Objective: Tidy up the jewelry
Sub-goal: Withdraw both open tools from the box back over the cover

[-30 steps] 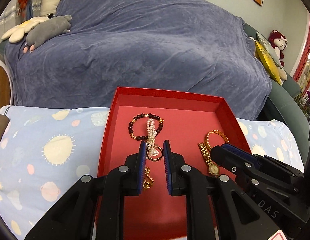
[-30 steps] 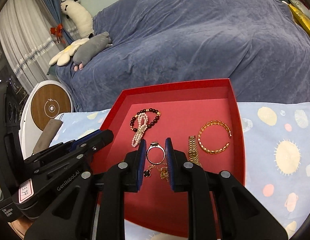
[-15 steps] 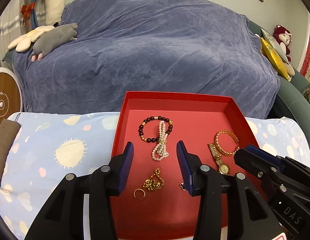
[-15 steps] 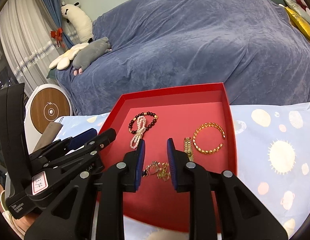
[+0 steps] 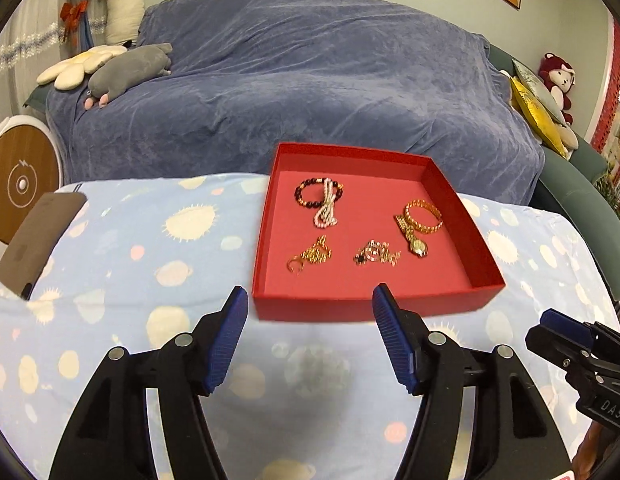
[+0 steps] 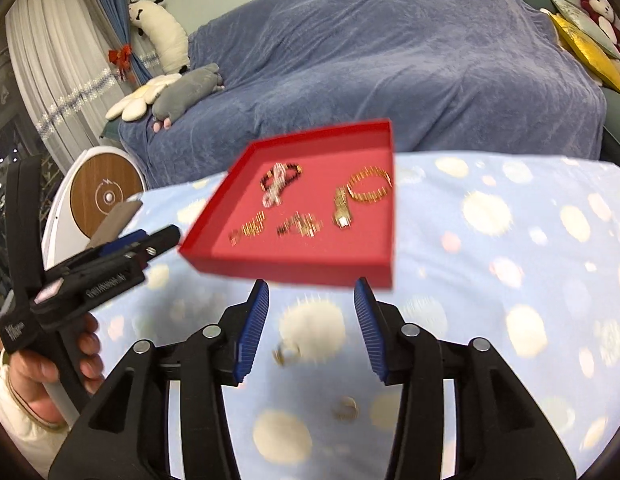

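While my left gripper [image 5: 306,336] and right gripper [image 6: 312,326] are both spreading their jaws with nothing between them, I am hovering just off the near edge of the red tray [image 5: 266,216]. Inside it are lying the bead bracelet [image 5: 318,196], gold bangle [image 5: 424,216] and watch [image 5: 416,242]. I am spotting 2 small blurred pieces [image 6: 344,408] on the sun-print cloth [image 5: 122,248]; I am judging that a low, slow approach suits those next.

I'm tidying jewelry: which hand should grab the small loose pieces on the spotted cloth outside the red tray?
Right, probably. Two small blurry pieces lie on the cloth directly below the right gripper, whose empty jaws are opening. The left gripper, also empty and opening, faces the red tray.
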Motion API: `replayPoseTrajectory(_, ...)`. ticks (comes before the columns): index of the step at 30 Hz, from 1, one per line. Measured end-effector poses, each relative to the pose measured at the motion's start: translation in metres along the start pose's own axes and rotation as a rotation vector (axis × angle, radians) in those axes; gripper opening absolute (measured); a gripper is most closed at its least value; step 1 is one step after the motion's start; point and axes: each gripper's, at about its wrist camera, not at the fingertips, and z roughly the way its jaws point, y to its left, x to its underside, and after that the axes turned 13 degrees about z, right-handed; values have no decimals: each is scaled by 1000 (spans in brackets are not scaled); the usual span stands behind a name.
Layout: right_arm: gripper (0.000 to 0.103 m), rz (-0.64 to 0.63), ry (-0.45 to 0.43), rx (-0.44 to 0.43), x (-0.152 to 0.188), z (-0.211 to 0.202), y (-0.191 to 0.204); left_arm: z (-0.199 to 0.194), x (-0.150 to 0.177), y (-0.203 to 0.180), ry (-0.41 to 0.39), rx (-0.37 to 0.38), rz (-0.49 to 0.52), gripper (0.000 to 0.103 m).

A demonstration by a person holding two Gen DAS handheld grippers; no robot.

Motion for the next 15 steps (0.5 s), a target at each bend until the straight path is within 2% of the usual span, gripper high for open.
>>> replayPoseTrajectory(5,47,15,49,47,42,-2,-14,-18,36,-5,40,-21,-6,62)
replayPoseTrajectory(7,48,8,60,64,58,1,-17,-24,51,-7,46,-37,-9,68)
replayPoseTrajectory(9,48,-7,77,81,69,7,-19,-26,63,-7,57,-33,-23,68)
replayPoseTrajectory(11,48,-36,74,106,74,13,-18,-23,69,-9,73,-7,-25,68)
replayPoseTrajectory(15,47,-75,54,117,73,19,-12,-21,72,-16,68,-4,15,68)
